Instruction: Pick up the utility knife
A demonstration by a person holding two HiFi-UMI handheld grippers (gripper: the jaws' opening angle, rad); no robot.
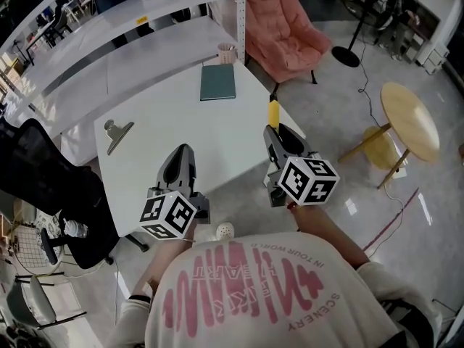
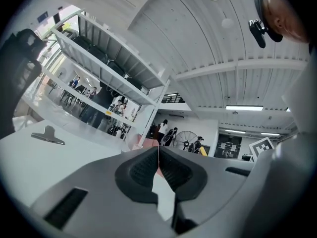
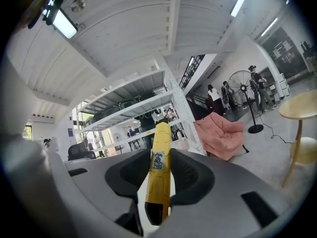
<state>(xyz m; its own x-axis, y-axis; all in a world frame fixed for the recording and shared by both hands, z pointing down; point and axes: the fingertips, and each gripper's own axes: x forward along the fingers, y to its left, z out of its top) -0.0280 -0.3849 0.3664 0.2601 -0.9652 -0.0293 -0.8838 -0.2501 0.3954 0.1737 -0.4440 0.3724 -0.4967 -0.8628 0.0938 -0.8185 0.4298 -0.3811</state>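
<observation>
Right gripper view: utility knife (image 3: 159, 175) clamped in the right hand-held gripper (image 3: 161, 152) — apparently clear of the surface (image 1: 181, 114), pick-up judged complete. Left hand-held gripper (image 2: 158, 152) jaws together, empty.

On the white rectangular table (image 1: 167, 122) before us, the flat green book (image 1: 217, 83) lies at the far edge, the pink ribbed cup (image 1: 227, 53) just behind it, the grey metal clip (image 1: 116, 134) well to their left. Our right gripper (image 1: 274, 130) holds the yellow utility knife (image 1: 273, 113) over the table's right edge, our left gripper (image 1: 183, 149) above its near side. The pink padded armchair (image 1: 286, 35) stands behind the table
</observation>
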